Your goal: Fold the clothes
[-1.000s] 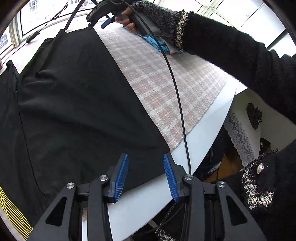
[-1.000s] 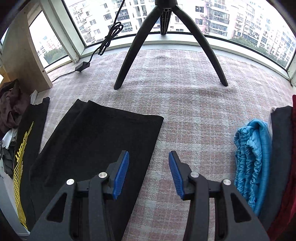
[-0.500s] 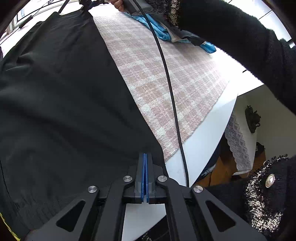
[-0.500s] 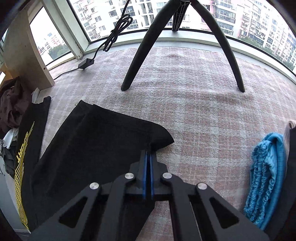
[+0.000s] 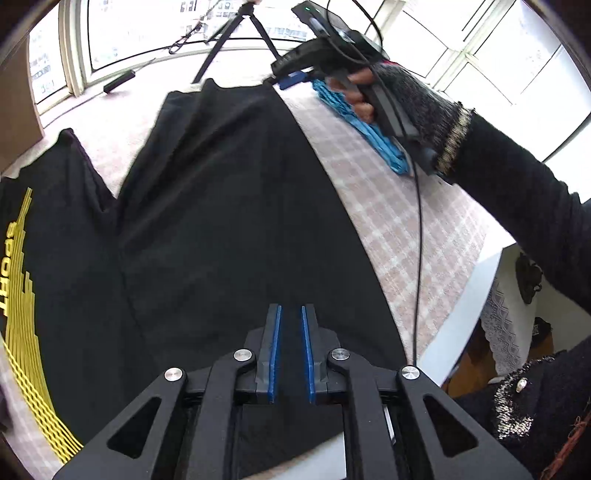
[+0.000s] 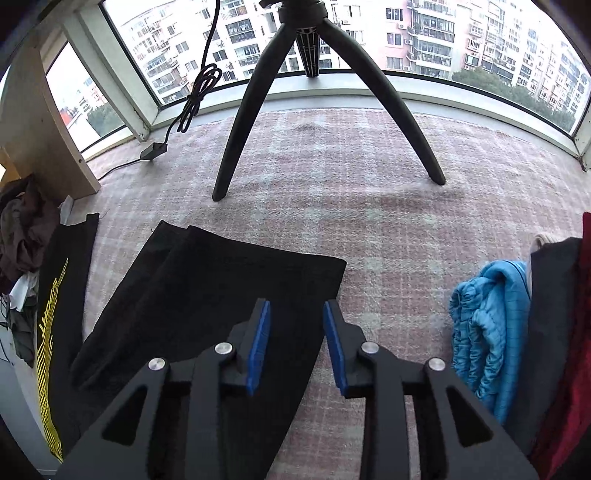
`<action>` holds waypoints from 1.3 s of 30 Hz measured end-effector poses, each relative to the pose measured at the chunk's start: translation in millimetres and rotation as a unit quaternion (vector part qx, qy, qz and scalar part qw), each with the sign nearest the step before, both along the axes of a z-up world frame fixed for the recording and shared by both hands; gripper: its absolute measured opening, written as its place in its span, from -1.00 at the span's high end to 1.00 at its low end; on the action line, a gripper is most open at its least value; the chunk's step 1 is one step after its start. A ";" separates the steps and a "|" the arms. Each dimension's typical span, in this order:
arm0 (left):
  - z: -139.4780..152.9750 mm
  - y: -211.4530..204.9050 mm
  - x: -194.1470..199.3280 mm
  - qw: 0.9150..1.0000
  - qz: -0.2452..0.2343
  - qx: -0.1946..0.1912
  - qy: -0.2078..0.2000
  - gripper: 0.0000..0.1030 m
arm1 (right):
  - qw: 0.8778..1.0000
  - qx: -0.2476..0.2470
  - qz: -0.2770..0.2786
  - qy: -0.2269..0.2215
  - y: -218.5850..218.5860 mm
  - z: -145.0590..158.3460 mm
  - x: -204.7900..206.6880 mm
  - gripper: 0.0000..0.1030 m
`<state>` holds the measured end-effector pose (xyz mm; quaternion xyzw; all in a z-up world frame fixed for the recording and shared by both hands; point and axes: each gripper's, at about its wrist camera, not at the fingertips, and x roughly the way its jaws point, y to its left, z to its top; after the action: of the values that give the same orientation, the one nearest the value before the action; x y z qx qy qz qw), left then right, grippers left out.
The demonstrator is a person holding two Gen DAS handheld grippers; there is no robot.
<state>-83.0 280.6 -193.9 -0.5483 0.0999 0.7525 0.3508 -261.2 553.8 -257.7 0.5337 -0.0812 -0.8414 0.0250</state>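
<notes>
Your left gripper hid the near hem of the black garment between its fingers. The yellow-printed shirt ran off the frame's left edge beside that garment, its lettering partly cut. Your right gripper was motion-blurred beyond the garment.

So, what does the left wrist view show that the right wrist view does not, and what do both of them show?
Only the left wrist view shows the person's right hand holding the right tool, its cable, and the white table edge. Only the right wrist view shows the apartment buildings outside, the brown clothes pile and the dark red garment. Both show the black garment, the black shirt with yellow print, the blue garment, the tripod and the pink checked cloth.
</notes>
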 end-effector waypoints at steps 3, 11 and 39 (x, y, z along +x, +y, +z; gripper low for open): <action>4.1 -6.1 -85.9 0.998 0.041 -0.020 0.032 0.80 | 1.000 0.007 0.000 0.007 -0.5 -4.2 -0.8 0.42; -39.0 59.2 -225.7 0.998 0.055 -0.004 0.022 0.67 | 1.000 -0.007 0.008 0.016 -3.4 -10.0 -2.5 0.42; -66.1 55.5 -280.4 0.994 0.091 -0.039 0.052 0.67 | 1.000 0.004 -0.022 0.003 16.9 -12.7 -7.7 1.00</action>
<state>-363.4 336.1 -260.1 -0.5282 0.0968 0.8046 0.2537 -268.9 570.7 -270.5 0.5297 -0.0891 -0.8434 0.0043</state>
